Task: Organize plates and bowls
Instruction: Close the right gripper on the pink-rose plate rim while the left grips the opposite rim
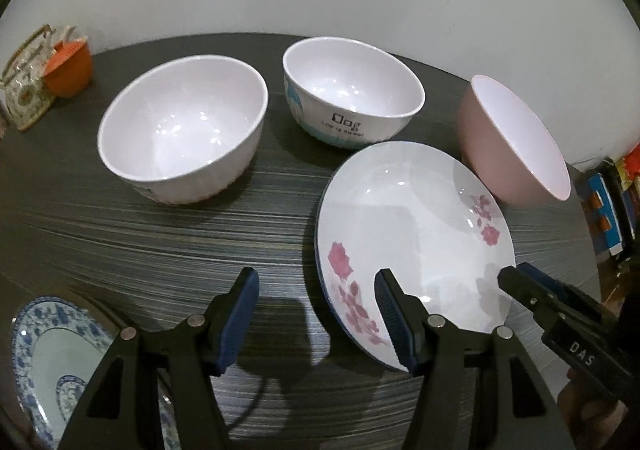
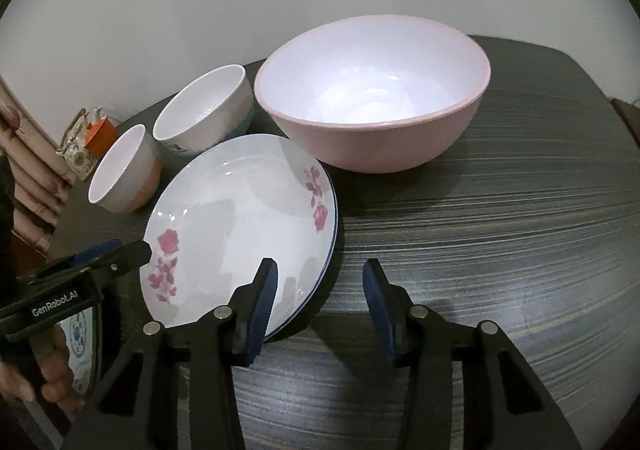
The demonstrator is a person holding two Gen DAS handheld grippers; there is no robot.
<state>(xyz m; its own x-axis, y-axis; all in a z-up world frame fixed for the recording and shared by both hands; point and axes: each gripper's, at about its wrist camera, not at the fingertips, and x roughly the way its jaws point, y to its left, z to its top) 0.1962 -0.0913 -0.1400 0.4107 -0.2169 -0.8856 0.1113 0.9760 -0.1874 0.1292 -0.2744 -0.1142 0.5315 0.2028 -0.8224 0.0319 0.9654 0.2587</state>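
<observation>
Left wrist view shows your left gripper (image 1: pixel 316 282) with its ribbed blue pads apart, nothing between them; the right-hand pad overlaps the near edge of the flowered plate (image 1: pixel 416 234), though you cannot tell whether it touches. Your right gripper (image 2: pixel 320 274) also stands open over bare tabletop, its left pad just at that plate's rim. The fingers are black, angular, with round metal pins at the joints.

The plate is glossy white, shallow, round, printed with pink blossoms and edged by a thin dark line; it lies flat on the dark streaked table (image 2: pixel 500 230). Just behind it sits the pink bowl (image 2: pixel 376 102), wide, smooth and matte outside, with a white inside. Further left stand two smaller glossy white bowls: the lettered bowl (image 1: pixel 352 94) and the ribbed bowl (image 1: pixel 180 130). At your near left lies a blue-patterned plate (image 1: pixel 44 346).
</observation>
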